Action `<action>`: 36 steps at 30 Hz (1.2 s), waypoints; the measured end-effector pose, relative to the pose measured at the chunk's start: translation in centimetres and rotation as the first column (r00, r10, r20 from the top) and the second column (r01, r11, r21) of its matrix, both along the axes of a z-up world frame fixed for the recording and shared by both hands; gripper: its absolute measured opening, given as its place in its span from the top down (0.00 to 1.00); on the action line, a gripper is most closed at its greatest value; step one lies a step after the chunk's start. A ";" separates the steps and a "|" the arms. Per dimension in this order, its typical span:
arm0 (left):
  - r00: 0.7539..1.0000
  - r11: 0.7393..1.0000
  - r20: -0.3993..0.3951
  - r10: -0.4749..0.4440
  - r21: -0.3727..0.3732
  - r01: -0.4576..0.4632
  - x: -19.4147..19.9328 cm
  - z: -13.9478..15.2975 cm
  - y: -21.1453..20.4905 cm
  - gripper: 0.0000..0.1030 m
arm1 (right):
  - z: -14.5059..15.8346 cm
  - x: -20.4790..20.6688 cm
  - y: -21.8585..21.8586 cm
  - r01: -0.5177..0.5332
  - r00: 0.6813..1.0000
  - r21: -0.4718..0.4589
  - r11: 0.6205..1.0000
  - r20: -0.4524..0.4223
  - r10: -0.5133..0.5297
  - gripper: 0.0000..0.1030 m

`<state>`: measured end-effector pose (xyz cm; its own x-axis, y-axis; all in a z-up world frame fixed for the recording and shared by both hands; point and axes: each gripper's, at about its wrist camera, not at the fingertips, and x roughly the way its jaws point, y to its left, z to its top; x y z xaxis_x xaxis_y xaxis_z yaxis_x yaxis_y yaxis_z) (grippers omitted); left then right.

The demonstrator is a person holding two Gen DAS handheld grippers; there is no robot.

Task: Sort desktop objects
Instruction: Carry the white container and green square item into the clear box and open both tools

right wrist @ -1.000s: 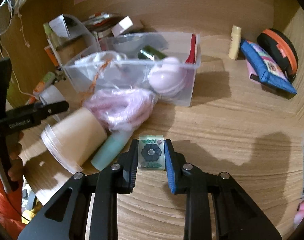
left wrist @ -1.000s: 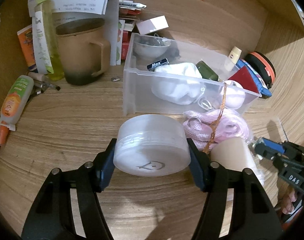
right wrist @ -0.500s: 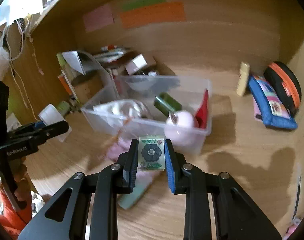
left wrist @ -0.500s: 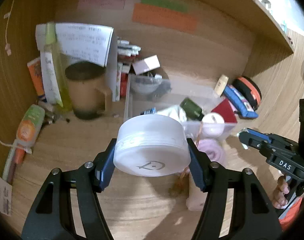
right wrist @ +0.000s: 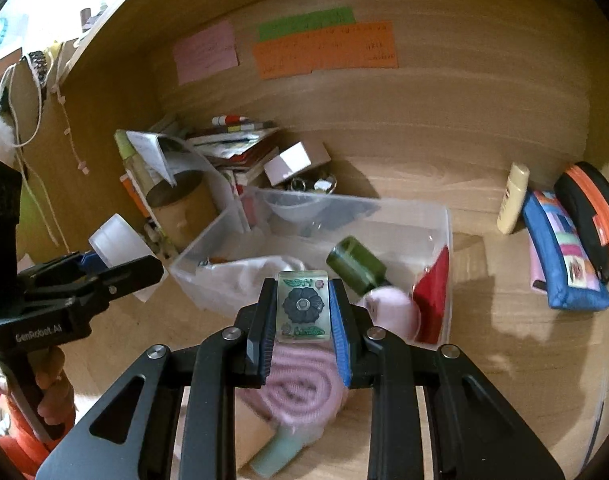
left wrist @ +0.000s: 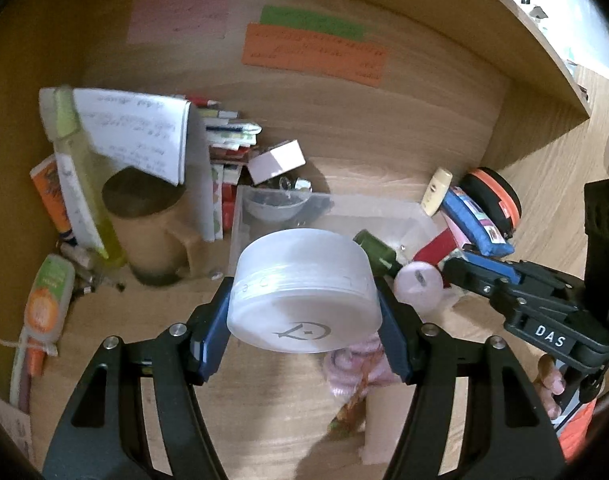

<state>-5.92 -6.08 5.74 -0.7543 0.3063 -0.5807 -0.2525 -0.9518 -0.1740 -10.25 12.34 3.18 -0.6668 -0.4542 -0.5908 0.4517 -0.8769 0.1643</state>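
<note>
In the left wrist view, the left gripper [left wrist: 304,312] pinches a round frosted white plastic jar [left wrist: 304,292] between its blue pads, held in the air ahead of a clear rectangular plastic bin [left wrist: 336,210] just beyond it, with a tan lidded mug [left wrist: 152,228] off to the gripper's left. In the right wrist view, the right gripper [right wrist: 302,312] clamps a small clear rectangular block printed with a dark flower [right wrist: 303,306], raised over a coil of pink rope [right wrist: 300,384] below and in front of the same bin [right wrist: 446,240], where a dark green bottle [right wrist: 356,266] lies just ahead to the right.
</note>
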 end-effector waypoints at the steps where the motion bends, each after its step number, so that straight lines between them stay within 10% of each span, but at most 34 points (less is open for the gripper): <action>1: 1.000 1.000 -0.001 -0.005 -0.001 0.005 -0.3 0.2 0.2 0.37 | 0.1 -0.4 -0.1 0.000 1.000 0.002 1.000 0.000 0.000 0.78; 36: 0.987 0.994 0.156 -0.039 -0.097 0.055 -9.1 -2.1 3.4 0.37 | -5.0 -7.6 -2.5 -0.005 0.990 0.130 0.992 0.140 -0.013 0.78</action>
